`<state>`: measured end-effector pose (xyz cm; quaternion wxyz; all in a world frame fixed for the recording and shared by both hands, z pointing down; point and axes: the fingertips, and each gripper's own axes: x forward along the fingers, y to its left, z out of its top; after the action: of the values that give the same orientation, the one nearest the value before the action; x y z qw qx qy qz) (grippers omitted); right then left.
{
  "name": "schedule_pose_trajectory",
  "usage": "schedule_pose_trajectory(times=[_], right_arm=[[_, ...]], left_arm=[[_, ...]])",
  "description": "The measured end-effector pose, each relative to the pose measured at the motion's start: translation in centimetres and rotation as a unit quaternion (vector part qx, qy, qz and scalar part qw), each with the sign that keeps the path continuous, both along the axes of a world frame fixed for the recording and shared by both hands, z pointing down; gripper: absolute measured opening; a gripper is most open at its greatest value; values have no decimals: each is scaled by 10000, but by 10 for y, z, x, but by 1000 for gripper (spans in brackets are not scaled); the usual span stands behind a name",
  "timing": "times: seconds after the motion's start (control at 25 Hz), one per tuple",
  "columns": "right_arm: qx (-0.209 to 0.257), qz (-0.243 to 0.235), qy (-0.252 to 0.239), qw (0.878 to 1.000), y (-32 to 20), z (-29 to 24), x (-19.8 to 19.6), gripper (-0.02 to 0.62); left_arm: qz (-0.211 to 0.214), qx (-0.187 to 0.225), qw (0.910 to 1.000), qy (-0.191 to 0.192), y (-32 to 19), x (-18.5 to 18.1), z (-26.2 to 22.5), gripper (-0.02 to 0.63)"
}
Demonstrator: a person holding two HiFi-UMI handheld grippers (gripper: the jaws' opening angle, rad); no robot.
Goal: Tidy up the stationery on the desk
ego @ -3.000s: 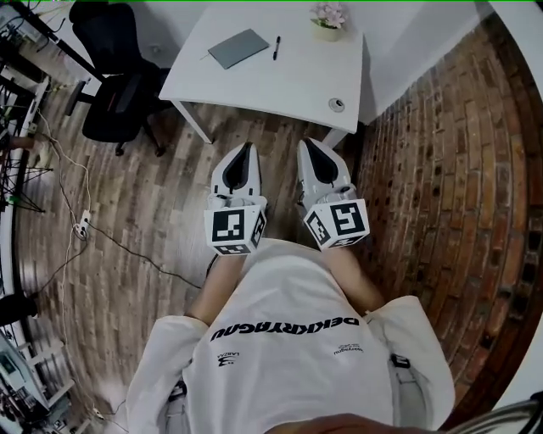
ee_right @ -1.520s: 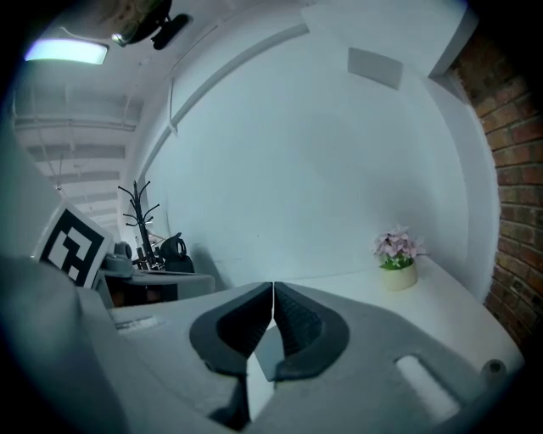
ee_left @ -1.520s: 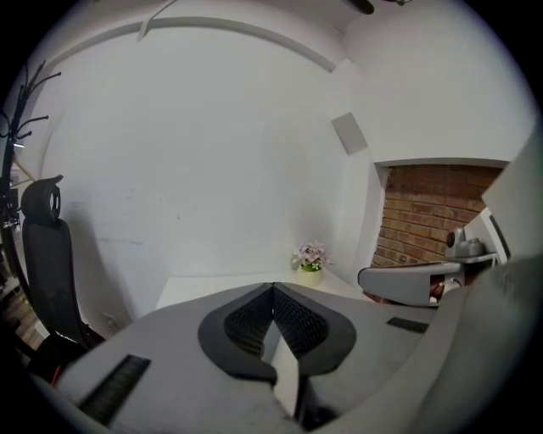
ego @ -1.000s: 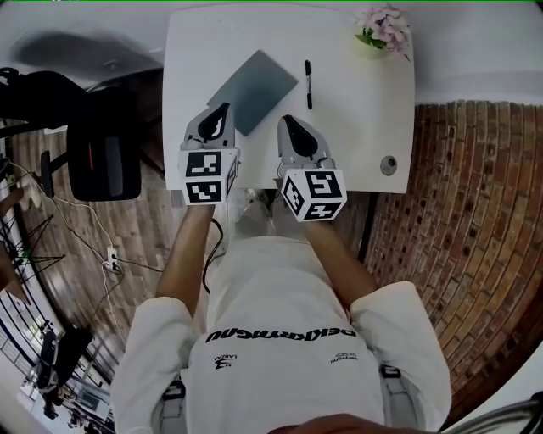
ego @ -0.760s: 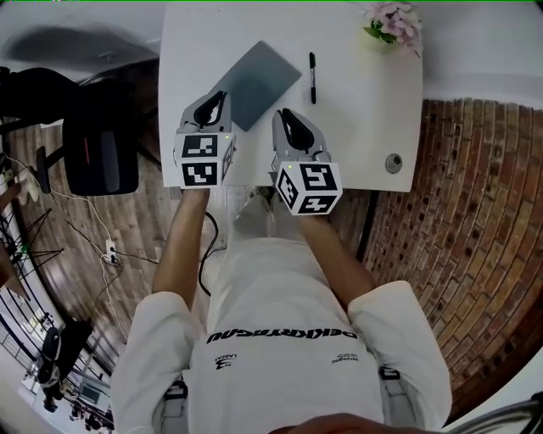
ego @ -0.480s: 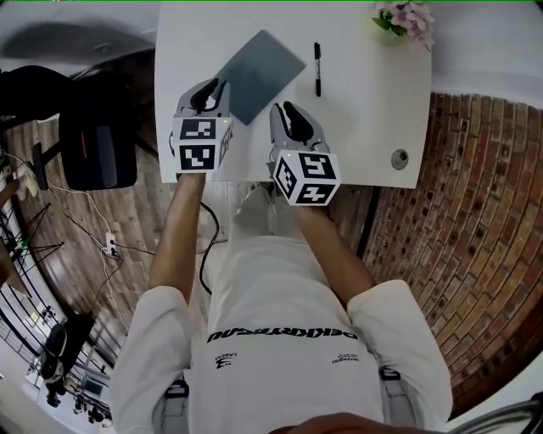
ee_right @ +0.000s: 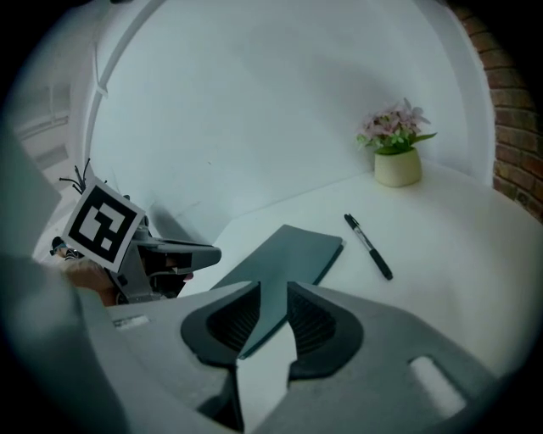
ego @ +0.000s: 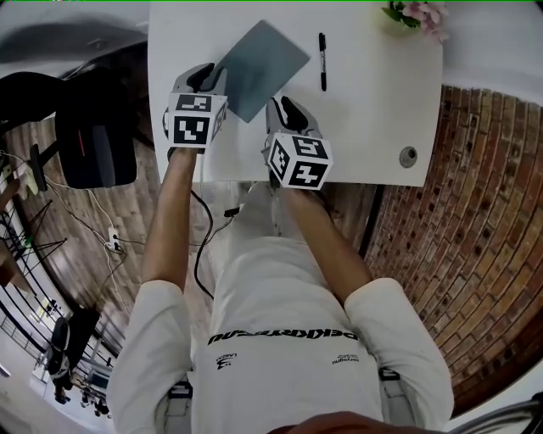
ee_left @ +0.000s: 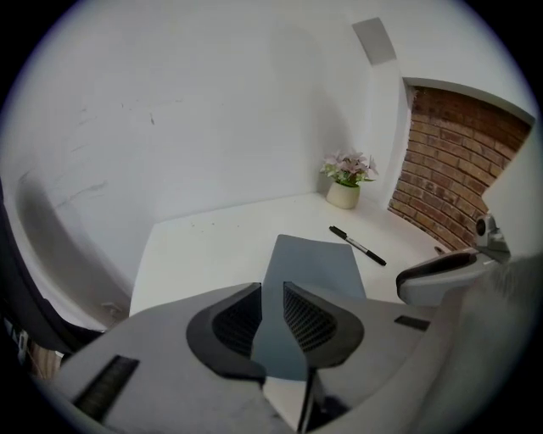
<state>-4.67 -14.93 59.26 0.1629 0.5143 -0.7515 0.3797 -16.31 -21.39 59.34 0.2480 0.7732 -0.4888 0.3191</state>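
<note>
Both grippers sit lower and farther over the desk than a second ago, and the desk top fills more of the head view.

White desk [ego: 373,127]: spans the far part of the scene, with brickwork to its right and a black office chair [ego: 85,140] to its left.

Grey notebook [ego: 263,61]: flat on the desk, far left of centre, lying askew.

Left gripper [ego: 204,76]: at the notebook's left edge. Jaws slightly apart, nothing pinched; the cover shows through the gap. Contact with the notebook not determinable.

Right gripper [ego: 282,106]: just near of the notebook's near corner. Jaws have just been opening and now stand apart; nothing is held between them.

Black pen [ego: 322,61]: just right of the notebook, not touching it, lying near-to-far.

Potted flowers [ego: 416,13]: far right corner of the desk.

Round grommet [ego: 408,156]: near right corner.
</note>
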Motion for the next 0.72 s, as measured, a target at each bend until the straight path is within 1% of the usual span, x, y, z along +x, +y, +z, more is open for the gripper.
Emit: schedule_pose_trajectory(times=[0.2, 0.32, 0.44, 0.72], right_arm=[[-339, 95, 29, 9994, 0, 26, 0, 94], [-540, 99, 16, 9985, -3, 37, 0, 105], [-674, 125, 16, 9976, -6, 46, 1, 107], [-803, 43, -1, 9968, -9, 57, -6, 101]], left_arm=[[276, -294, 9991, -125, -10, 1, 24, 77], [349, -518, 9980, -86, -14, 1, 39, 77], [384, -628, 9972, -121, -17, -1, 48, 77], [417, -879, 9952, 127, -23, 0, 56, 77]])
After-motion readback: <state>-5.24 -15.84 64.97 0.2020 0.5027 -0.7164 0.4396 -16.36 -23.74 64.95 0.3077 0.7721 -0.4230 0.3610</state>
